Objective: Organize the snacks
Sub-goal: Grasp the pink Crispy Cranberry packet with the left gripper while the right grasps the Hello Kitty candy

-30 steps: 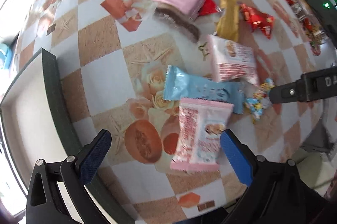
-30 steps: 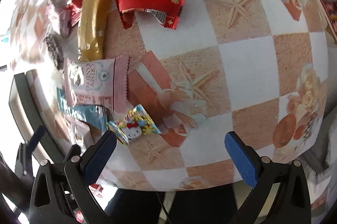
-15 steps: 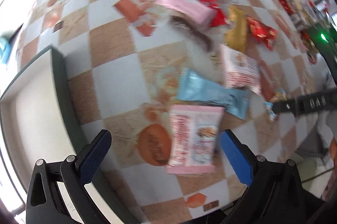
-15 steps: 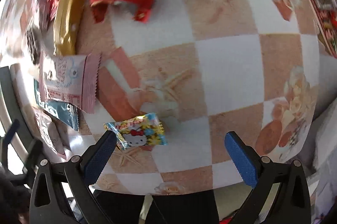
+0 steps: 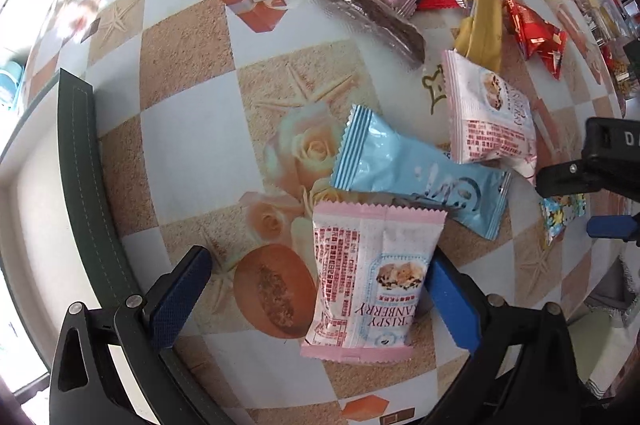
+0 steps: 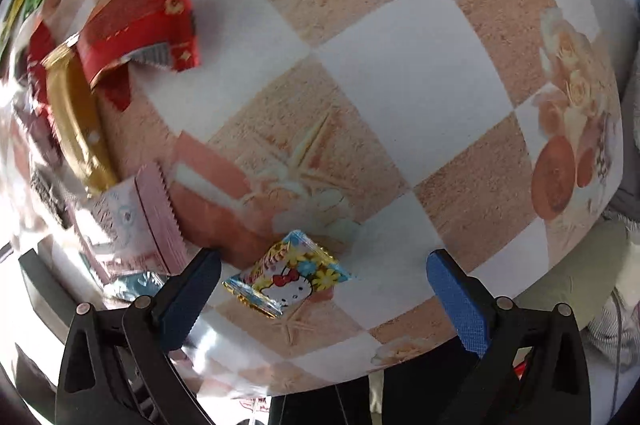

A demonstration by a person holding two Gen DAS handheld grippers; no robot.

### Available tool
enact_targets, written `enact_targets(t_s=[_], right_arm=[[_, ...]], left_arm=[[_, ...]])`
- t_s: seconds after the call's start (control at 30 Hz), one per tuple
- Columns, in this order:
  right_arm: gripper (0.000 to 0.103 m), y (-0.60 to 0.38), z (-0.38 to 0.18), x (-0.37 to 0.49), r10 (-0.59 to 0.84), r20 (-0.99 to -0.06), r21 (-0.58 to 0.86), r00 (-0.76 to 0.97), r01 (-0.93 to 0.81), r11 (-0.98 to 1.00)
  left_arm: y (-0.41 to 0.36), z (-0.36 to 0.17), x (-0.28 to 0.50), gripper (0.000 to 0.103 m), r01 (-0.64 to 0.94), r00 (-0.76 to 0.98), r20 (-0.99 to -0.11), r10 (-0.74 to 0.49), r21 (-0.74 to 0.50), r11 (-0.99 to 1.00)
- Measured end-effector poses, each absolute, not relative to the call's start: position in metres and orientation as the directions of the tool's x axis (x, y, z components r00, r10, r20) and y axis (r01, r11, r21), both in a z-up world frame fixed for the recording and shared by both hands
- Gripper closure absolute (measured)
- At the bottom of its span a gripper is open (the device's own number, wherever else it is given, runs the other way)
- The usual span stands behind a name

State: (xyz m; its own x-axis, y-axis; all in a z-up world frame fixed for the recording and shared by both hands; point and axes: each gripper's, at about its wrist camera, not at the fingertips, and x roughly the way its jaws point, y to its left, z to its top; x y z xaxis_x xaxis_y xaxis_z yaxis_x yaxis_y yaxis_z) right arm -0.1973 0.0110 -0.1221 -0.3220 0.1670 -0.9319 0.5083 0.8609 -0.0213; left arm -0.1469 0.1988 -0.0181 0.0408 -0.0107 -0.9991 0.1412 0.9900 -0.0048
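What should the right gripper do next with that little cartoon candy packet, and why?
Probably ease the right gripper down and leftward, then close. Its jaws are open, and the cartoon candy packet lies flat on the table, nearer the left finger, not yet gripped.

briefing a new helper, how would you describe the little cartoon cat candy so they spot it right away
Start at the near edge of the checkered table, between the open fingers of the right gripper. A small square candy packet lies flat there, apart from the pile at the left. Only this one has a white cartoon cat with a red bow among bright flowers; the nearby pink cookie packet is larger.
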Motion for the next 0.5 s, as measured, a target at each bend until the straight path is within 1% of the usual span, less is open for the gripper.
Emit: enact_targets(t_s=[0.1, 0.17, 0.23, 0.27, 0.33, 0.37, 0.4, 0.43, 0.47, 0.5], right_arm=[[0.000, 0.008, -0.126, -0.194, 0.194, -0.931, -0.005, -0.309, 0.542, 0.840], [0.000, -0.015, -0.113, -0.191, 0.223, -0.923, 0.019, -0.313, 0.544, 0.839], [0.000, -0.016, -0.113, -0.184, 0.240, -0.914, 0.040, -0.328, 0.516, 0.856], [0.000, -0.011, -0.119, -0.168, 0.267, -0.910, 0.086, -0.316, 0.485, 0.870], [0.008, -0.035, -0.091, -0.178, 0.214, -0.914, 0.064, -0.345, 0.399, 0.915], [0.019, -0.033, -0.086, -0.177, 0.195, -0.920, 0.064, -0.338, 0.362, 0.930], [0.034, -0.032, -0.082, -0.175, 0.181, -0.925, 0.066, -0.333, 0.329, 0.942], [0.044, -0.029, -0.077, -0.173, 0.163, -0.932, 0.068, -0.324, 0.285, 0.956], [0.073, -0.025, -0.073, -0.171, 0.149, -0.938, 0.073, -0.314, 0.243, 0.967], [0.077, -0.022, -0.072, -0.169, 0.152, -0.938, 0.090, -0.310, 0.203, 0.975]], left_arm=[[0.191, -0.005, -0.149, 0.000, 0.111, 0.068, -0.998, -0.011, -0.003, 0.994], [0.193, -0.003, -0.153, 0.000, 0.102, 0.077, -0.997, -0.011, -0.003, 0.995], [0.179, -0.010, -0.143, 0.000, 0.100, 0.046, -0.999, -0.005, 0.000, 0.995], [0.175, -0.012, -0.140, 0.000, 0.108, 0.014, -1.000, 0.000, 0.001, 0.994], [0.172, -0.013, -0.136, 0.002, 0.122, -0.020, -1.000, 0.011, 0.008, 0.993], [0.170, -0.011, -0.137, 0.007, 0.132, -0.019, -1.000, 0.004, 0.001, 0.991], [0.168, -0.005, -0.136, 0.011, 0.141, -0.016, -1.000, 0.005, 0.002, 0.990], [0.166, -0.002, -0.137, 0.019, 0.154, -0.008, -1.000, 0.001, 0.000, 0.988], [0.163, 0.000, -0.138, 0.031, 0.164, -0.001, -1.000, -0.002, -0.002, 0.986], [0.160, 0.003, -0.140, 0.038, 0.181, 0.005, -1.000, -0.005, -0.004, 0.984]])
